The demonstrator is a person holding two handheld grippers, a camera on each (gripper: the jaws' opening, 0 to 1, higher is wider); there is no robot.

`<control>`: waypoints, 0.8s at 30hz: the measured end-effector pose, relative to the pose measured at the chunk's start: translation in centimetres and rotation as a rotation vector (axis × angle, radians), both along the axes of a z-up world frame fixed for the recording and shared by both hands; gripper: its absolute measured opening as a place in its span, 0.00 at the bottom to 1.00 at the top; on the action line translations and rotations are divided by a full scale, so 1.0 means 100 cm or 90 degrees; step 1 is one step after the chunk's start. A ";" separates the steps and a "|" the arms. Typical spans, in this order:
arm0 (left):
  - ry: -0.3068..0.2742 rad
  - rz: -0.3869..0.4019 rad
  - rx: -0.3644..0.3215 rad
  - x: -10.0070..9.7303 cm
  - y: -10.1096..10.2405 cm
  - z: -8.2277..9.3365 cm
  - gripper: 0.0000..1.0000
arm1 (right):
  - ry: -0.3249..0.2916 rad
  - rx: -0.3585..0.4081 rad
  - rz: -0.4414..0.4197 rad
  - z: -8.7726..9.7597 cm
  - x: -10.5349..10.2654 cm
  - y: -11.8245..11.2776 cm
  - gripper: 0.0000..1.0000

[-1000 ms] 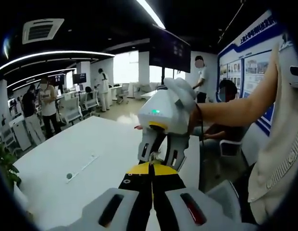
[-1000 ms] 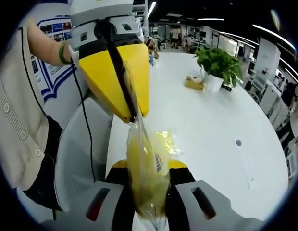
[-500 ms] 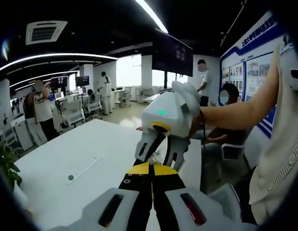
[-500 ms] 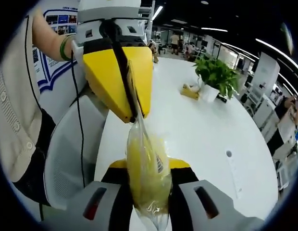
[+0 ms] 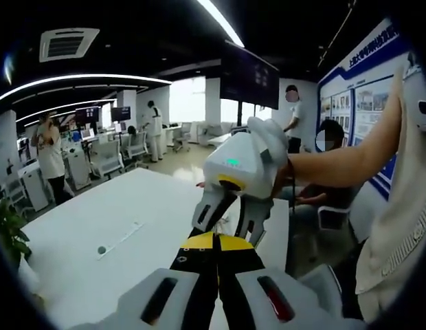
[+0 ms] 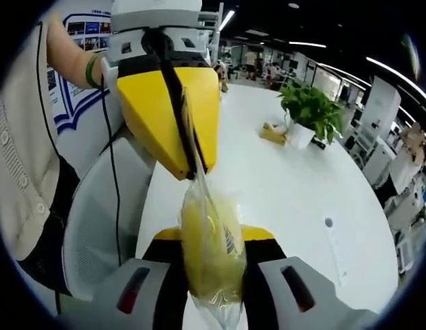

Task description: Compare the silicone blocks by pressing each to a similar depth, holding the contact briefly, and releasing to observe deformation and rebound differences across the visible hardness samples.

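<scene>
While both hand-held grippers face each other above the table (image 6: 295, 179), left (image 6: 196, 168) and right (image 6: 211, 275) clamped on one clear bag (image 6: 207, 240).

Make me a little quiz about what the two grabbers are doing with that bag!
1. True or false: the bag lies flat on the table.
2. What colour is the stuff inside the bag? A red, B yellow, C blue.
3. Fill in: the left gripper pinches the bag's top, and the right gripper holds it lower down. Farther along the table stands a potted ___.

Key: 1 false, it hangs between the two shut grippers, above the table. 2 B. 3 plant.
</scene>
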State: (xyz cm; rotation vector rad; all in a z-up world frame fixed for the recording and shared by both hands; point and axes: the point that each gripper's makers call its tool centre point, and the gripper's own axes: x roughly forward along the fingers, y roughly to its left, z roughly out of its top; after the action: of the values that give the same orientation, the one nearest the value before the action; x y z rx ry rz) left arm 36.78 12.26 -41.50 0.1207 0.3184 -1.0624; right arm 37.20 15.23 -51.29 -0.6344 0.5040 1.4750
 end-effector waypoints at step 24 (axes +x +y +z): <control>0.129 0.026 0.001 0.005 -0.010 -0.067 0.00 | 0.020 0.072 -0.087 -0.013 0.002 -0.035 0.39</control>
State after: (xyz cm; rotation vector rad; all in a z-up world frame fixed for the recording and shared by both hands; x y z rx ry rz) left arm 37.31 11.26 -48.17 0.0077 0.5023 -1.0351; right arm 37.40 11.75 -52.64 -0.4799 0.4754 1.3750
